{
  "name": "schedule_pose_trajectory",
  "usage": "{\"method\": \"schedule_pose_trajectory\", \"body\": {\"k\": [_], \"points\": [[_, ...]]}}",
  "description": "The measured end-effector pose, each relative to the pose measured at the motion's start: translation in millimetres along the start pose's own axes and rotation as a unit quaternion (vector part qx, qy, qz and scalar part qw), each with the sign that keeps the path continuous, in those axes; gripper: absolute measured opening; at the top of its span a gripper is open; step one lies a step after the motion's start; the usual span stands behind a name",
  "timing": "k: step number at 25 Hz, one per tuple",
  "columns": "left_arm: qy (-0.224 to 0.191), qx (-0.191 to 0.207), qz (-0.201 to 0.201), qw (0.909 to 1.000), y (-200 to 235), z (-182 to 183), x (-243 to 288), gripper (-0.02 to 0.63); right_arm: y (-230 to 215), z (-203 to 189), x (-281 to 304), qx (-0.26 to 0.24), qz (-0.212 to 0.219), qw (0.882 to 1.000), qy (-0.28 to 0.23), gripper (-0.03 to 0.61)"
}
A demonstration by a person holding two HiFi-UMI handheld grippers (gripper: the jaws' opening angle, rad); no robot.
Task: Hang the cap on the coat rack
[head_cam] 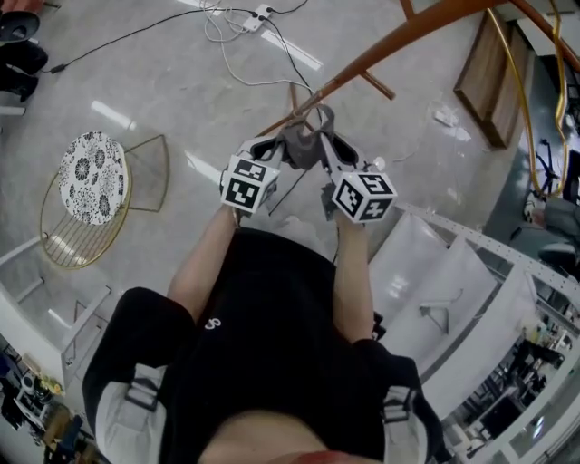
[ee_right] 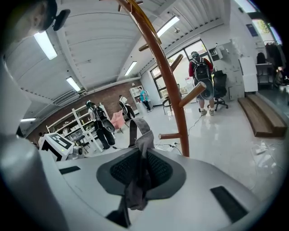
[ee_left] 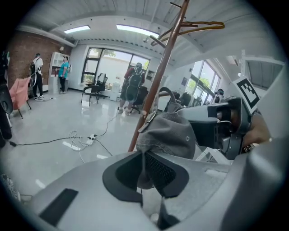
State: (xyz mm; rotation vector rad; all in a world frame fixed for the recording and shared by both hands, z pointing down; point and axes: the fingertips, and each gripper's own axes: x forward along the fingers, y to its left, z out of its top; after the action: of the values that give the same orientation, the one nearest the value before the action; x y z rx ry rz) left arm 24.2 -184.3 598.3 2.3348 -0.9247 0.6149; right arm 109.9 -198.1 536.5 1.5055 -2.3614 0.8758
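Note:
In the head view a grey cap [head_cam: 304, 145] hangs between my two grippers, right beside the brown wooden coat rack [head_cam: 381, 50]. My left gripper [head_cam: 275, 152] is shut on the cap's left side and my right gripper [head_cam: 328, 152] on its right. The left gripper view has the cap's crown [ee_left: 174, 133] just past the jaws, with fabric pinched in my left gripper [ee_left: 145, 169] and the rack's pole [ee_left: 158, 90] behind it. Through the right gripper view, my right gripper [ee_right: 139, 173] pinches the cap's strap [ee_right: 140, 131]. The pole [ee_right: 174, 94] and a short peg [ee_right: 169, 135] stand just beyond.
A round patterned stool [head_cam: 91, 177] on a gold wire frame stands at the left. Cables and a power strip [head_cam: 258, 18] lie on the floor ahead. White shelving [head_cam: 453, 272] runs along the right, with a wooden platform [head_cam: 489, 82] beyond. People [ee_left: 133, 85] and office chairs stand far off.

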Motion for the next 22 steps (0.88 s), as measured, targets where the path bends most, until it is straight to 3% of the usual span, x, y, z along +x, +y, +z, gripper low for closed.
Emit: {"method": "schedule_pose_trajectory", "body": {"k": [11,22], "points": [[0.037,-0.011,0.016,0.9991,33,0,45,0.021,-39,-11,41,0.024,0.002,0.999,0.026,0.040],[0.079,0.016,0.012,0.9966,45,3,106,0.021,-93,-20,70,0.045,-0.035,0.998,0.040,0.040]]}}
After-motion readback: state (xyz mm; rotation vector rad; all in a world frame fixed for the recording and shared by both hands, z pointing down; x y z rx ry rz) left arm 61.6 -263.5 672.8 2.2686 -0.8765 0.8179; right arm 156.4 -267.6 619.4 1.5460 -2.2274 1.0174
